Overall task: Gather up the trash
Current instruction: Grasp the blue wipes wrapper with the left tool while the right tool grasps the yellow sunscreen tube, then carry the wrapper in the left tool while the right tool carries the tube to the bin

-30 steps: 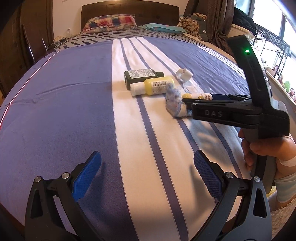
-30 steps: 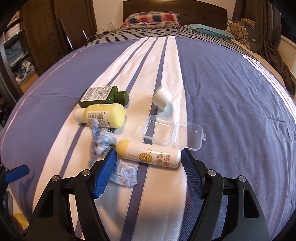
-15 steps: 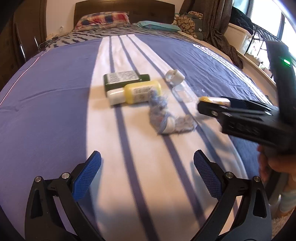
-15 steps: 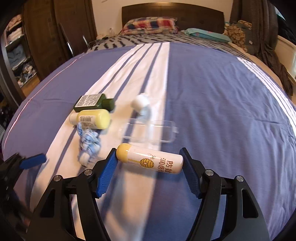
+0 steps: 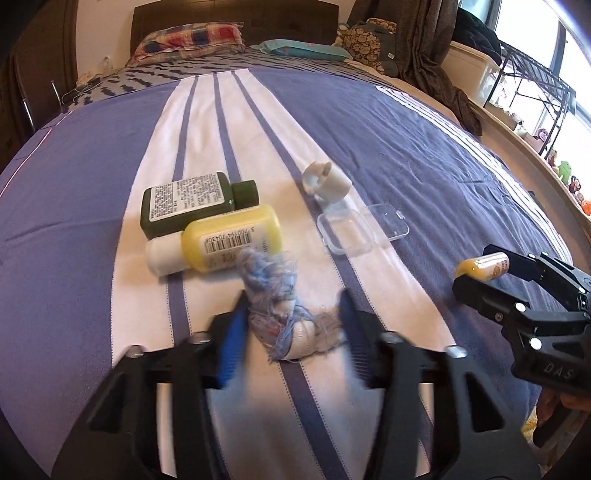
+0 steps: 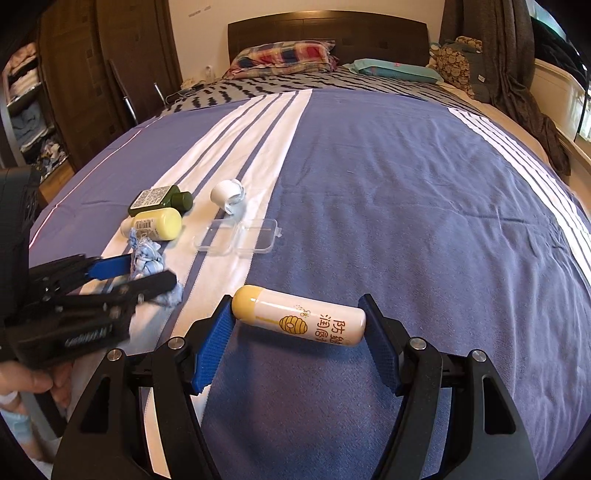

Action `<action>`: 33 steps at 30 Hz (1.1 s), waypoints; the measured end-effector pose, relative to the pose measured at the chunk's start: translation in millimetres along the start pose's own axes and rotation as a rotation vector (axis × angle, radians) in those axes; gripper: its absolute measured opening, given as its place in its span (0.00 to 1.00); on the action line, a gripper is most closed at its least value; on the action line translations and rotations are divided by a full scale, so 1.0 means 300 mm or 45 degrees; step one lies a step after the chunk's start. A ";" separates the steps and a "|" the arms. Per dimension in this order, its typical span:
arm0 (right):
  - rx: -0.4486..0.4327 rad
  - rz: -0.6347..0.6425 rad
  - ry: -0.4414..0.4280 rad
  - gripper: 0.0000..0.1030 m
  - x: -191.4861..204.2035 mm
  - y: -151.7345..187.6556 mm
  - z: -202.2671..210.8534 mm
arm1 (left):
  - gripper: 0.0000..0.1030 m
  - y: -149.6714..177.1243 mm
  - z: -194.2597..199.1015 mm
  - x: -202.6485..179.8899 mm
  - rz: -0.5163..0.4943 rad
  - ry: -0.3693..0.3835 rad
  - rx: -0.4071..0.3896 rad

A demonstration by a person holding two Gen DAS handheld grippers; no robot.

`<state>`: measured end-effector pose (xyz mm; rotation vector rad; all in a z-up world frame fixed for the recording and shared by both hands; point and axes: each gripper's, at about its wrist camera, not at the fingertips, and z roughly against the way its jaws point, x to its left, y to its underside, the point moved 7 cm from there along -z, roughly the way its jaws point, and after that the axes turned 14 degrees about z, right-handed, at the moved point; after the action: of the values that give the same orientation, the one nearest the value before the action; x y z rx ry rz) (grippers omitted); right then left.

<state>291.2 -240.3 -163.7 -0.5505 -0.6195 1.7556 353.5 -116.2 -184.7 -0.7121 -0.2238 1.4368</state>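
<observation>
Both wrist views low over bed point(image 5: 369, 122), facing headboard point(image 6: 328, 27); share bottle cluster.

**Striped bedspread and what lies on it**

The bed point(image 5: 369, 122) wears a blue spread with white bands. On a white band lie a dark green bottle point(image 5: 192, 205) touching a yellow bottle point(image 5: 225, 243), a frayed blue-white rag point(image 5: 280, 314) at the yellow bottle's end, a white cap point(image 5: 327, 179), and an open clear case point(image 5: 360, 230) beside it.
</observation>
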 end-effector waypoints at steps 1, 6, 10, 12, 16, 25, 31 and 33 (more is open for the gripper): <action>0.001 0.004 -0.001 0.67 0.003 0.002 0.002 | 0.26 0.002 -0.001 0.002 -0.002 -0.018 0.000; -0.011 0.023 0.007 0.67 0.024 0.005 0.035 | 0.24 0.042 0.034 0.001 -0.017 -0.011 0.006; -0.026 0.020 0.007 0.67 0.044 0.021 0.087 | 0.23 0.097 0.108 0.007 -0.022 -0.011 -0.009; -0.034 0.023 0.008 0.67 0.061 0.035 0.122 | 0.23 0.121 0.144 0.008 -0.027 -0.008 -0.020; -0.055 0.031 0.011 0.67 0.098 0.060 0.196 | 0.23 0.171 0.255 -0.006 -0.035 0.010 -0.070; -0.140 0.054 0.016 0.67 0.196 0.108 0.390 | 0.23 0.263 0.498 -0.046 -0.063 0.043 -0.194; -0.176 0.070 0.011 0.67 0.258 0.152 0.478 | 0.23 0.333 0.606 -0.062 -0.084 0.054 -0.240; -0.183 0.075 0.007 0.67 0.281 0.174 0.500 | 0.23 0.358 0.634 -0.060 -0.087 0.054 -0.254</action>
<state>135.4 -189.8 -89.7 -0.6784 -0.7361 1.7731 158.3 -77.2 -93.0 -0.8886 -0.3585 1.3443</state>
